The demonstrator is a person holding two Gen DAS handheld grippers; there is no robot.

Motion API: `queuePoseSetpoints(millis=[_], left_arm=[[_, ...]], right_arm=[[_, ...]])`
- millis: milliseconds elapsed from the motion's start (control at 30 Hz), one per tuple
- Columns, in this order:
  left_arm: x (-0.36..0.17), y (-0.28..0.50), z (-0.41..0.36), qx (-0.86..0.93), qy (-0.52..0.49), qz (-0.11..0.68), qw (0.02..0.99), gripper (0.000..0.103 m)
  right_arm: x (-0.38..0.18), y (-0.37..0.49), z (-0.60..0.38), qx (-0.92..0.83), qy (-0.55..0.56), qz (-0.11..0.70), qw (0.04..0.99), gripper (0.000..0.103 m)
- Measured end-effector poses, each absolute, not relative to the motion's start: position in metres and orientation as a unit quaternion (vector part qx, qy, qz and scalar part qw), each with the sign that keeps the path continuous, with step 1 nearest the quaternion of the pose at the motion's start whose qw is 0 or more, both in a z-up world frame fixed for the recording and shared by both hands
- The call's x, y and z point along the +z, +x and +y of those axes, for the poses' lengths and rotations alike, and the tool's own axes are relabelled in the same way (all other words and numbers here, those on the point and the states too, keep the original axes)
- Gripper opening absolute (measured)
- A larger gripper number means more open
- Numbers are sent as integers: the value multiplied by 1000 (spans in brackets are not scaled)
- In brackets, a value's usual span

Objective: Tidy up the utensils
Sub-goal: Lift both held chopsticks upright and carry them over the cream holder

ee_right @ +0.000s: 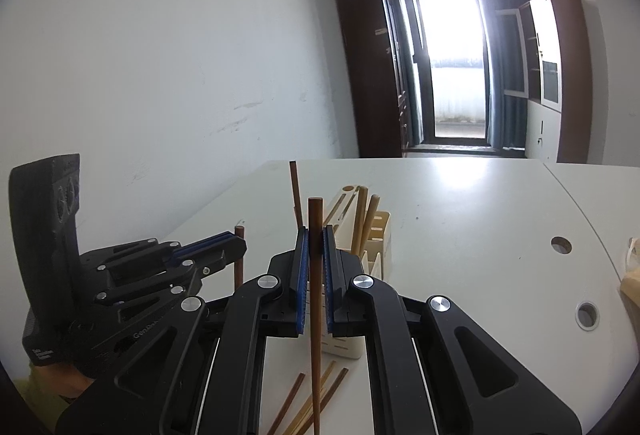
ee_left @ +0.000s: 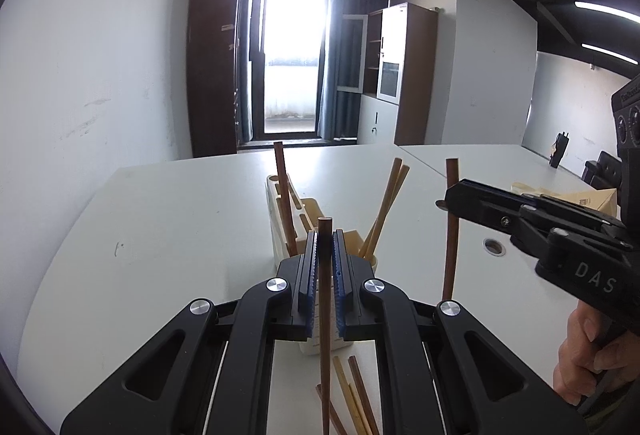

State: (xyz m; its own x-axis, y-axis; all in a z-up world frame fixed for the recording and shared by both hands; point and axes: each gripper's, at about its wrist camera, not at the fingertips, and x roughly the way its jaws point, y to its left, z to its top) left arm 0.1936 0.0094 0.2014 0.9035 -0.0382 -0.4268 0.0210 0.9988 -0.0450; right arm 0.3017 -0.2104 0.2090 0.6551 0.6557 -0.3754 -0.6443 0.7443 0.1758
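Both-handed: left gripper and right gripper each clamp one dark chopstick; three stand in the holder.

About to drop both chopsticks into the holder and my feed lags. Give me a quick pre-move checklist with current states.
1. Left gripper shut on its dark brown wooden chopstick: ok.
2. Right gripper shut on its own dark brown chopstick: ok.
3. Both sticks near upright: ok.
4. Cream plastic utensil holder upright on the white table: ok.
5. Free slot beneath the sticks: cannot tell.
6. Loose chopsticks on the table cleared: not ok.
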Motion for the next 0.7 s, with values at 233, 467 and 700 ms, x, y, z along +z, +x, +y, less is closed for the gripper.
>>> queuePoseSetpoints(millis=[233, 467, 700], left_arm=[[221, 187, -3, -30, 7, 184, 982, 7], [243, 176, -2, -31, 4, 132, 991, 7], [255, 173, -4, -18, 4, 91, 996, 7]], right_arm=[[212, 308, -209, 364, 18, 198, 910, 8], [227, 305, -217, 364, 34, 152, 918, 8], [233, 296, -220, 384, 43, 91, 918, 8]])
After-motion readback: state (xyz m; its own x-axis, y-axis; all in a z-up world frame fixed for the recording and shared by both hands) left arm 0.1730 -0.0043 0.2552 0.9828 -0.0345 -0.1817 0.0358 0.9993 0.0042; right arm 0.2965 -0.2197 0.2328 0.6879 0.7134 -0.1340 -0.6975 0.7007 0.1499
